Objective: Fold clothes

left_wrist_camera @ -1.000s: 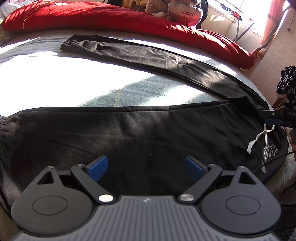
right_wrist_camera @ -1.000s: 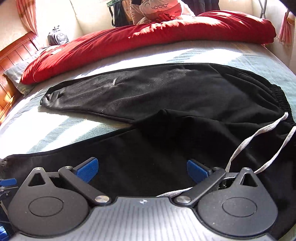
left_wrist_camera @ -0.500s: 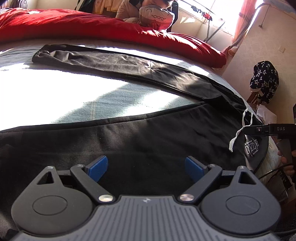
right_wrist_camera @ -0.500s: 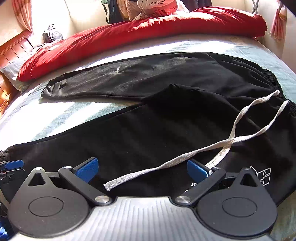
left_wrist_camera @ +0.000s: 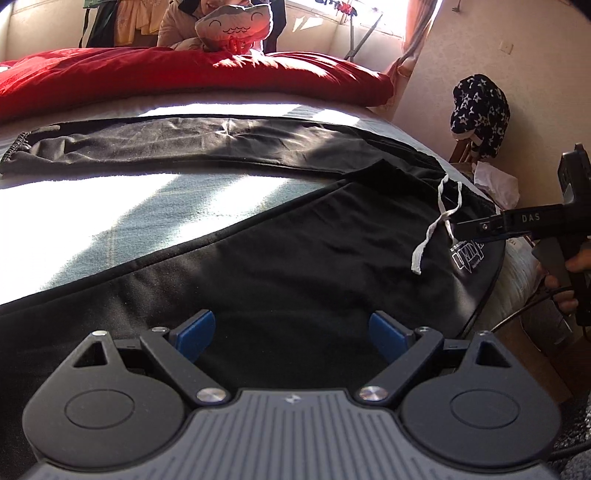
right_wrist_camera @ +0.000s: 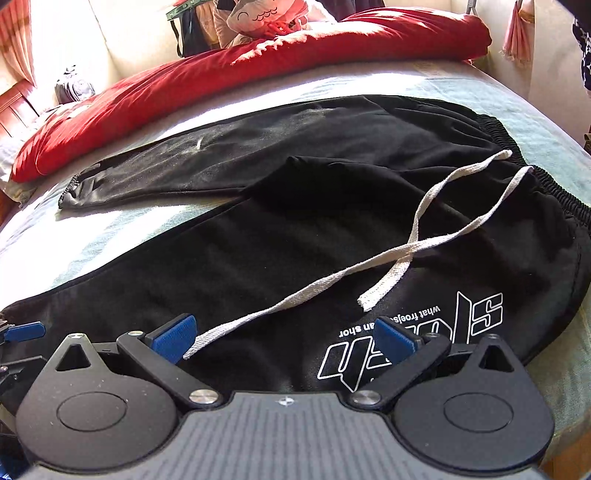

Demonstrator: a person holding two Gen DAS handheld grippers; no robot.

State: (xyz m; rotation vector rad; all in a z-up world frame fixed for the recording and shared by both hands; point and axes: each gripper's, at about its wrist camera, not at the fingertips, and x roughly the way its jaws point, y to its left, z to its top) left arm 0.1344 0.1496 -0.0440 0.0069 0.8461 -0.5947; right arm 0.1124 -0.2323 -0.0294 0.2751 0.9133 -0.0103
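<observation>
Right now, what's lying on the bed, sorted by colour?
Black: 1, the trousers
Red: 1, the duvet
White: 1, the drawstring of the trousers, with 2 loose ends
Total: 3

A bedroom in a home is shown. A bed (right_wrist_camera: 546,122) with a pale sheet is lit by sun from a curtained window (left_wrist_camera: 413,22). A red duvet (left_wrist_camera: 184,77) is bunched along it, a plush toy (left_wrist_camera: 232,26) behind. A wooden headboard (right_wrist_camera: 14,107) is seen at one side.
</observation>
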